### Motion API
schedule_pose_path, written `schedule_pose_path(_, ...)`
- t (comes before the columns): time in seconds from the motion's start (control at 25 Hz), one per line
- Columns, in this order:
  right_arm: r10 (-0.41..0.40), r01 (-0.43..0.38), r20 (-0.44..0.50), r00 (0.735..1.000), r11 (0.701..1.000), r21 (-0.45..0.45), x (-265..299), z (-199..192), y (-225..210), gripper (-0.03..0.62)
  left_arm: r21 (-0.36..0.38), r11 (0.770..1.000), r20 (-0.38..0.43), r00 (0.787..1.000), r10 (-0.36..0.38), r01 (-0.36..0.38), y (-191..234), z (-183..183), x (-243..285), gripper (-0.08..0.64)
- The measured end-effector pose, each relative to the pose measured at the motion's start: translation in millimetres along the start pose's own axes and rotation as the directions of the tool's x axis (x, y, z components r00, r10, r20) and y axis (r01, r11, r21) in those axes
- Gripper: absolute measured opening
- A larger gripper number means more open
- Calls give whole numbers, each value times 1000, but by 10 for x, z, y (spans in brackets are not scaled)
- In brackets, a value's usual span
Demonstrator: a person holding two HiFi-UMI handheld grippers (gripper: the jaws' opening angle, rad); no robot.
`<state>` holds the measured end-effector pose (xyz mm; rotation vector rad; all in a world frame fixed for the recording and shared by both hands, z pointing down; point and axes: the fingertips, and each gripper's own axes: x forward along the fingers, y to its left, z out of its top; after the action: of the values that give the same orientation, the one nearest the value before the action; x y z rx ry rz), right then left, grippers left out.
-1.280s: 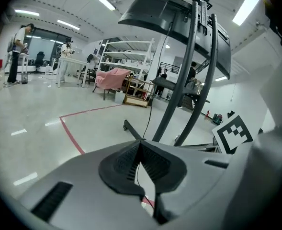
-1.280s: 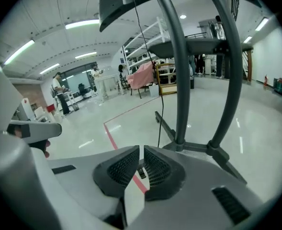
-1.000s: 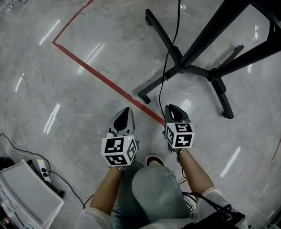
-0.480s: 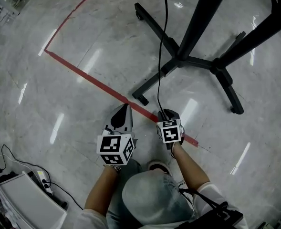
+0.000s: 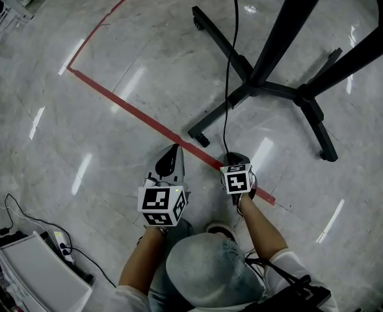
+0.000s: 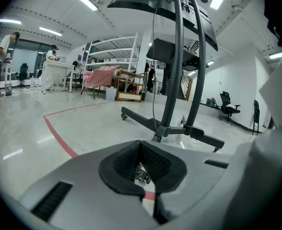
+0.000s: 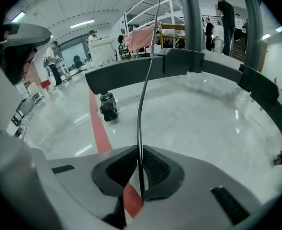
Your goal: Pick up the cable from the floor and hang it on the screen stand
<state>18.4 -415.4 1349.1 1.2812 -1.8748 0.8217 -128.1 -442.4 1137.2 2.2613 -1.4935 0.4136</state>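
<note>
A thin black cable [image 5: 226, 103] runs from the top of the head view down past the screen stand's base [image 5: 253, 86] into my right gripper [image 5: 235, 157]. That gripper is shut on the cable just above the floor, near the red tape. In the right gripper view the cable [image 7: 144, 90] rises straight out of the closed pads of my right gripper [image 7: 141, 166], in front of a black stand leg [image 7: 131, 73]. My left gripper [image 5: 170, 158] hovers beside it to the left, shut and holding nothing. The left gripper view shows the left gripper [image 6: 141, 152] facing the stand's post [image 6: 172, 80].
A red tape line [image 5: 129, 106] crosses the floor under both grippers. The stand's castered legs [image 5: 199, 137] spread ahead and to the right. A white box [image 5: 28, 275] with loose wires sits at lower left. My knee [image 5: 204, 268] is below the grippers. People stand far off in the hall.
The right gripper, still shut on the cable, has shifted slightly left and back toward my body. The left gripper has hardly moved. The head view has shifted a little.
</note>
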Motion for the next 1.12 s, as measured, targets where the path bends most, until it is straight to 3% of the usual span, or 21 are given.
schedule_pose_path(0.16, 6, -6, -27, 1000, 1000, -19, 20, -56, 4, 40, -3, 1000, 5, 1000, -6, 6, -18, -8, -13, 0)
schedule_pose_path(0.44, 5, -5, 15, 1000, 1000, -6, -98, 32, -31, 32, 16, 1000, 23, 1000, 4, -5, -20, -3, 21, 0)
schedule_pose_path(0.68, 91, -91, 13, 996, 995, 35, -573, 185, 62, 31, -38, 998, -56, 997, 47, -49, -61, 50, -31, 0)
schedule_pose_path(0.76, 108, -108, -18, 994, 994, 26, -903, 286, 93, 31, -67, 995, -87, 994, 62, -68, -92, 202, -182, 0)
schedule_pose_path(0.88, 100, -100, -62, 993, 995, 5, -1437, 500, 99, 29, -45, 995, -109, 990, 86, -91, -149, 606, -487, 0)
schedule_pose_path(1.12, 86, -88, -42, 995, 995, -47, -2574, 1179, 233, 28, -68, 992, -104, 990, 96, -103, -364, 1632, -1235, 0)
